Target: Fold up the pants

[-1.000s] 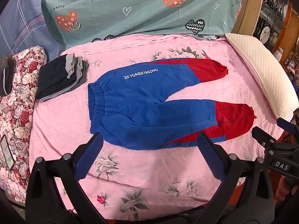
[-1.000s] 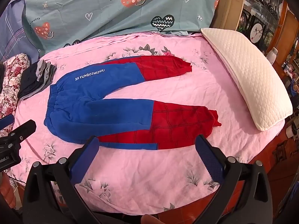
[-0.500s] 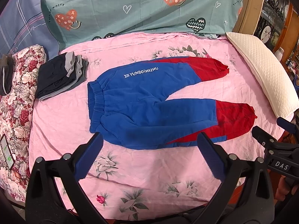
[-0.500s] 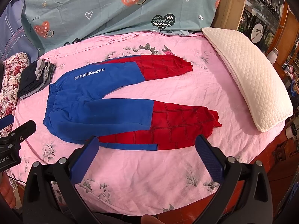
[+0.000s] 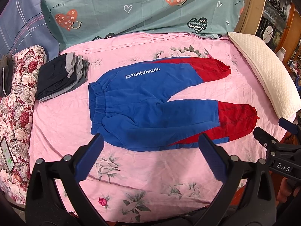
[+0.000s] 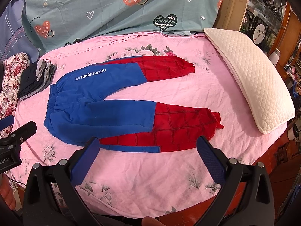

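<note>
Blue pants with red lower legs (image 5: 150,101) lie flat on the pink floral bedsheet (image 5: 150,173), waistband to the left, legs spread to the right. They also show in the right wrist view (image 6: 112,111). My left gripper (image 5: 150,158) is open and empty, held above the sheet just in front of the near leg. My right gripper (image 6: 148,158) is open and empty, in front of the near leg's red part. Each gripper shows at the edge of the other's view.
A stack of folded dark and grey clothes (image 5: 60,77) sits left of the waistband. A white quilted pillow (image 6: 250,86) lies along the right bed edge. A floral cushion (image 5: 17,94) with a phone (image 5: 6,156) is at the left. A teal blanket (image 5: 141,5) hangs behind.
Both grippers have drifted slightly; the pants sit a little higher in the views. Nothing was grasped or moved.
</note>
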Demonstrator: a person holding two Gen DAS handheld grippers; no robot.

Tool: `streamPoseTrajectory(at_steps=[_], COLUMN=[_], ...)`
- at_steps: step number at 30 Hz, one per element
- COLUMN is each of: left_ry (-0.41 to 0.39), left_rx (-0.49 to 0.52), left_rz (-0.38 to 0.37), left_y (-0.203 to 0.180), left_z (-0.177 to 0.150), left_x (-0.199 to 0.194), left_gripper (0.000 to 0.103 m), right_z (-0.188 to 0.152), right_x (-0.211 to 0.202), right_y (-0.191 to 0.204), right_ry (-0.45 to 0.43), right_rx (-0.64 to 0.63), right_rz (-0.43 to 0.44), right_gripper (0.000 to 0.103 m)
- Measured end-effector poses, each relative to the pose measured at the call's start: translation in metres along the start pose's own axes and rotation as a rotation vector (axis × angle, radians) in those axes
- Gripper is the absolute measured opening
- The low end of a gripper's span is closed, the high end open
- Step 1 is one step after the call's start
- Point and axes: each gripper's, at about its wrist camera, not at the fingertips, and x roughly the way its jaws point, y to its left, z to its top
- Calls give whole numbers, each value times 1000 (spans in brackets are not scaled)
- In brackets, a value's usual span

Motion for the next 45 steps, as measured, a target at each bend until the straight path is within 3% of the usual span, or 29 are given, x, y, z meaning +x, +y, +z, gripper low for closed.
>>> streamPoseTrajectory(at_steps=[45], left_ry=[8], left_rx=[-3], left_rz=[-3], left_y=[6], left_z=[3], left_x=[6], left_gripper=[101], right_z=[3], right_x=[5], right_y=[3], right_ry=[5], right_rx=[-4], right_rz=[-4], right_gripper=[102])
